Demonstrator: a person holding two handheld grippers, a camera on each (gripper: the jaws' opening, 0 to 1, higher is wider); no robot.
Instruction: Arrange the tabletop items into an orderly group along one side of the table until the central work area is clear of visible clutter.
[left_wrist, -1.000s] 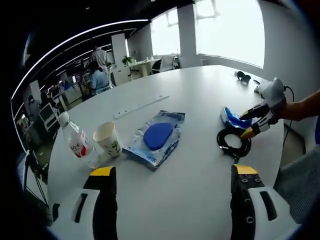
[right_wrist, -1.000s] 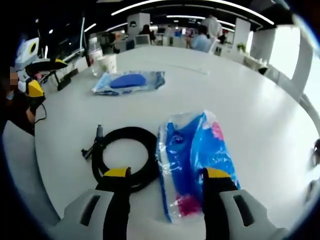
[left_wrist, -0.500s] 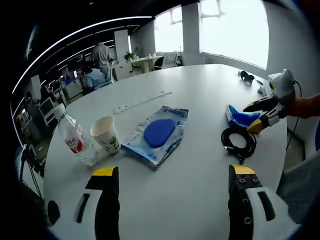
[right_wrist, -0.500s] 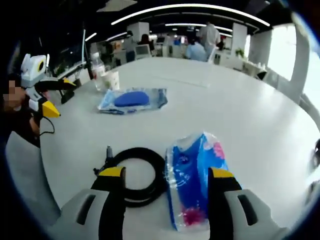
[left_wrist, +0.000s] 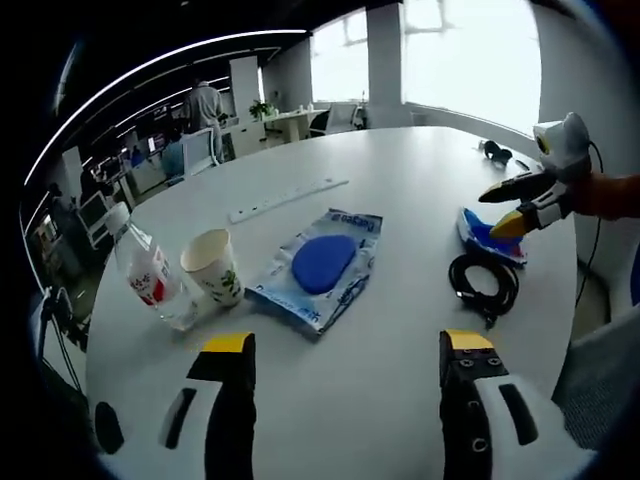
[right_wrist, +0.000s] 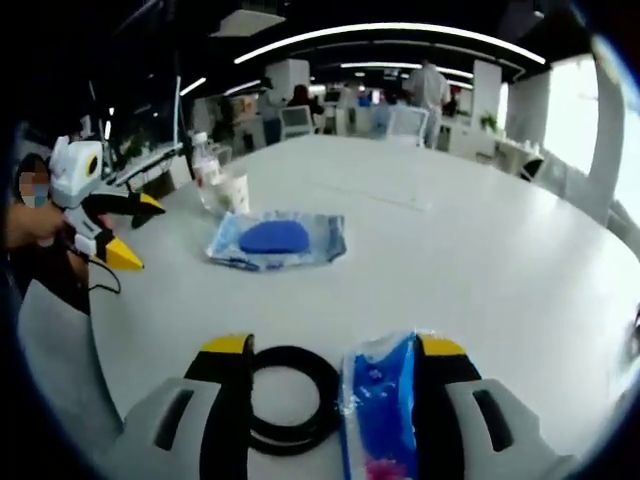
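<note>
Nearest the camera in the left gripper view, the left gripper (left_wrist: 345, 345) is hovering over bare white tabletop (left_wrist: 400, 260) at six o'clock, its yellow-tipped jaws spread wide and gripping nothing. Just beyond, a clear plastic bottle with a red label (left_wrist: 148, 275) is lying at nine o'clock, touching a white paper cup with a green print (left_wrist: 213, 268). A flat blue packet with a dark blue oval inside (left_wrist: 322, 265) is resting at centre, and a coiled black cable (left_wrist: 484, 283) is lying at three o'clock beside a blue plastic pouch (left_wrist: 490, 232).

Over that pouch (right_wrist: 383, 410) and cable (right_wrist: 290, 400), the right gripper (right_wrist: 335, 345) is hanging with jaws wide apart, holding neither. Farther back, a long white strip (left_wrist: 285, 200) is lying at twelve o'clock. Beyond the table, an open office is stretching away under curved ceiling lights, with bright windows (left_wrist: 460, 55) at one o'clock and people (left_wrist: 205, 105) standing among desks.
</note>
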